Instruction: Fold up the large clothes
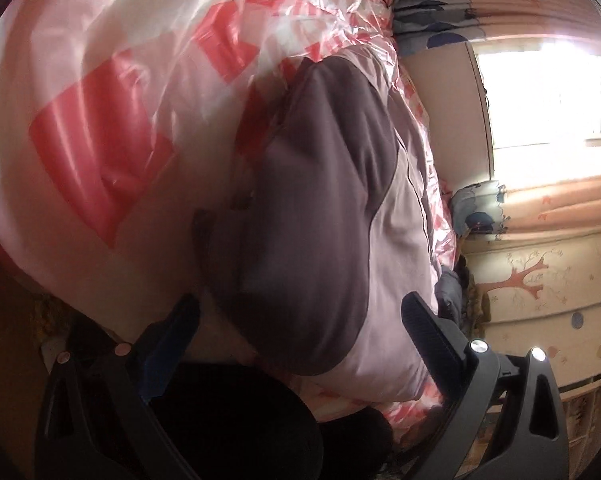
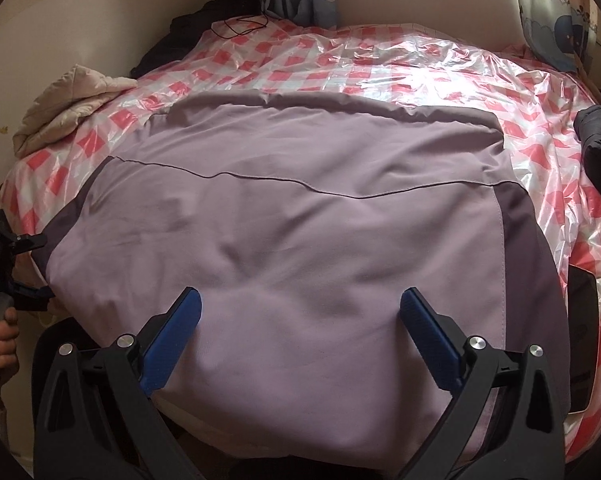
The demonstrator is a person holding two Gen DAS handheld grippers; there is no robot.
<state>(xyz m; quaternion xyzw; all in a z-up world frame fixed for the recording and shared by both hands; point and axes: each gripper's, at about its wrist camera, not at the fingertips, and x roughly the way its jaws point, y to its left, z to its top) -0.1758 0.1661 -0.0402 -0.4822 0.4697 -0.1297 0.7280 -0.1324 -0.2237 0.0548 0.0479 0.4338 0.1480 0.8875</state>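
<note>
On the bed's glossy red-and-white checked plastic cover (image 2: pixel 400 60), the lilac-and-grey jacket (image 2: pixel 284 220) lies flat; both the right gripper (image 2: pixel 300 308) and left gripper (image 1: pixel 300 312) gape empty, so pinch its near hem evenly.

L view motion-blurred, jacket (image 2: pixel 284 240) near hem cut off at btm, dark item (image 2: pixel 598 136) cropped R edge

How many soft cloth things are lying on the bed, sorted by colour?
Purple: 1, the jacket
Beige: 1, the blanket
Black: 2, the clothes by the far wall and the bundle at the right edge
Total: 4
</note>
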